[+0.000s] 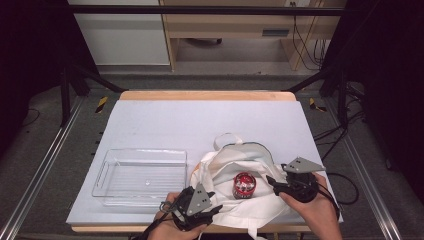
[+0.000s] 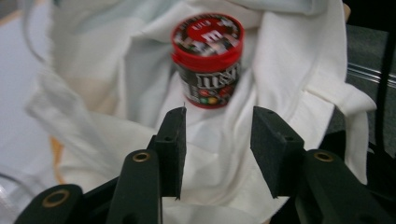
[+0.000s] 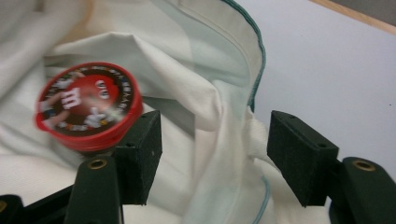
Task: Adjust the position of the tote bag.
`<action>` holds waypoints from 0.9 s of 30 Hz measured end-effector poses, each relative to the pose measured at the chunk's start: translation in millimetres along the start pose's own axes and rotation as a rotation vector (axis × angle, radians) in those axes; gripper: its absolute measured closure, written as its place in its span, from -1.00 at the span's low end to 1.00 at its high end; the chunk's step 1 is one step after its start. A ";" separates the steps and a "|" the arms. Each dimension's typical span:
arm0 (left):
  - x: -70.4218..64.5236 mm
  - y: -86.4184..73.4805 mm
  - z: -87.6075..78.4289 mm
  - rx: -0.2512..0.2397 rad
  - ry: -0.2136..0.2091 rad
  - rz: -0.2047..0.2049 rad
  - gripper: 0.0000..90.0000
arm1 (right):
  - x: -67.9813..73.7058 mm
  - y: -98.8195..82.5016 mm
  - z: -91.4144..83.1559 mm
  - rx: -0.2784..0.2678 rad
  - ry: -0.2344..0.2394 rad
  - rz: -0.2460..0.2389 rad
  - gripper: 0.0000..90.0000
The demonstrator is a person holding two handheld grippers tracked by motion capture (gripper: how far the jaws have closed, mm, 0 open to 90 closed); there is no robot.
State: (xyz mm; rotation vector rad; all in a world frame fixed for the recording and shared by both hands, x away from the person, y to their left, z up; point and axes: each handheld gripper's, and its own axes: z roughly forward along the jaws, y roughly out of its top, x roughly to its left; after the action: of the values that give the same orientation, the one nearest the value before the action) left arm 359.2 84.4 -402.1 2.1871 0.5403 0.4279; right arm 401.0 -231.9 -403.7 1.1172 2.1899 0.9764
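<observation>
A clear tray (image 1: 142, 176) is seen at the left of the tabletop (image 1: 200, 120). The left tongs (image 1: 212, 209) are released above the white bag (image 1: 225, 165), nothing gripped. The red candy tub (image 1: 244, 185) stands upright on the bag. It is best grasped squarely around its body. The right tongs (image 1: 270, 183) are released too, beside the tub.

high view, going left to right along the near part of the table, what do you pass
clear plastic rectangular tray → left claw → red-lidded round candy tub, standing on the white cloth tote bag → right claw
</observation>
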 end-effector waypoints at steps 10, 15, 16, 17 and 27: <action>56.1 37.6 -6.9 -0.016 0.106 -0.025 0.08 | 29.8 0.7 -26.4 -0.047 0.067 -0.043 -0.15; 74.0 49.1 17.5 0.037 0.110 -0.026 0.03 | 43.9 -6.4 -11.8 0.003 0.148 -0.076 -0.21; 76.9 50.3 22.0 0.041 0.106 -0.034 0.02 | 44.8 -8.0 -6.8 0.020 0.166 -0.078 -0.23; 79.8 51.5 25.9 0.048 0.105 -0.041 0.03 | 45.7 -9.2 -1.9 0.039 0.181 -0.082 -0.24; 90.0 56.0 58.7 0.172 0.074 -0.065 0.65 | 52.1 -29.4 19.9 0.146 0.277 -0.090 -0.03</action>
State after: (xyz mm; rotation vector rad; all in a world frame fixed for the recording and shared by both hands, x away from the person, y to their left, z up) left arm 476.4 61.1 -382.7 2.3170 0.7097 0.4432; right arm 372.1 -193.1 -444.2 0.9844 2.5455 0.9944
